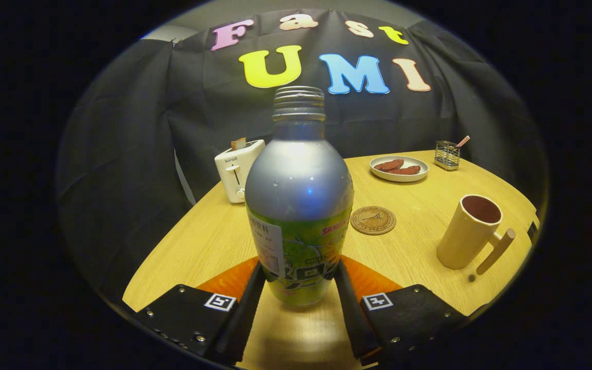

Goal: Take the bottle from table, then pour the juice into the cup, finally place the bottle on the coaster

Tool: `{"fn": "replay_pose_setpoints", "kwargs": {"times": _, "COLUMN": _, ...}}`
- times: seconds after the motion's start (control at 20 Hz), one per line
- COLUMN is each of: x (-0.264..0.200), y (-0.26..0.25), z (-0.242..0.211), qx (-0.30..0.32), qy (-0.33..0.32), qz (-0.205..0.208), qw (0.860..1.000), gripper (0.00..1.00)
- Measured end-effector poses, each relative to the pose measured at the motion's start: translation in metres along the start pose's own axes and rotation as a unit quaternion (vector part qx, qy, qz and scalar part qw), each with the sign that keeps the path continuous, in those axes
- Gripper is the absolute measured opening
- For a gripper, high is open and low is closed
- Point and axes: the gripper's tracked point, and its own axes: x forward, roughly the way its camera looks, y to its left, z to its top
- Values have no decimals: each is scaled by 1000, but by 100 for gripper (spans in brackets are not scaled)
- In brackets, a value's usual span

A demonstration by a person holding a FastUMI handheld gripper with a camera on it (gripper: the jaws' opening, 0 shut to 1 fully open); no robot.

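A silver bottle [298,195] with a green label and an uncapped threaded neck stands upright between my fingers. My gripper [299,267] is shut on its lower body, one finger against each side. Whether its base rests on the wooden table [208,241] or hangs just above it, I cannot tell. Beyond the bottle to the right lies a round cork coaster [373,220]. Farther right stands a cream cup [468,231] with a straight wooden handle, upright and open at the top.
A white toaster [237,169] with a slice in it sits behind the bottle to the left, near the table's edge. At the back right are a plate [400,179] with dark food and a small wire holder [447,154]. Black cloth walls the booth.
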Motion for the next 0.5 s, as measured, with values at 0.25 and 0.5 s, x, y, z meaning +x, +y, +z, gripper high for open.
{"fn": "replay_pose_setpoints", "kwargs": {"times": 0.25, "x": -5, "y": -15, "z": 19, "qx": 35, "qy": -10, "qz": 9, "qw": 999, "gripper": 75}}
{"fn": "replay_pose_setpoints", "kwargs": {"times": 0.5, "x": -13, "y": -39, "z": 30, "qx": 99, "qy": -21, "qz": 14, "qw": 995, "gripper": 75}}
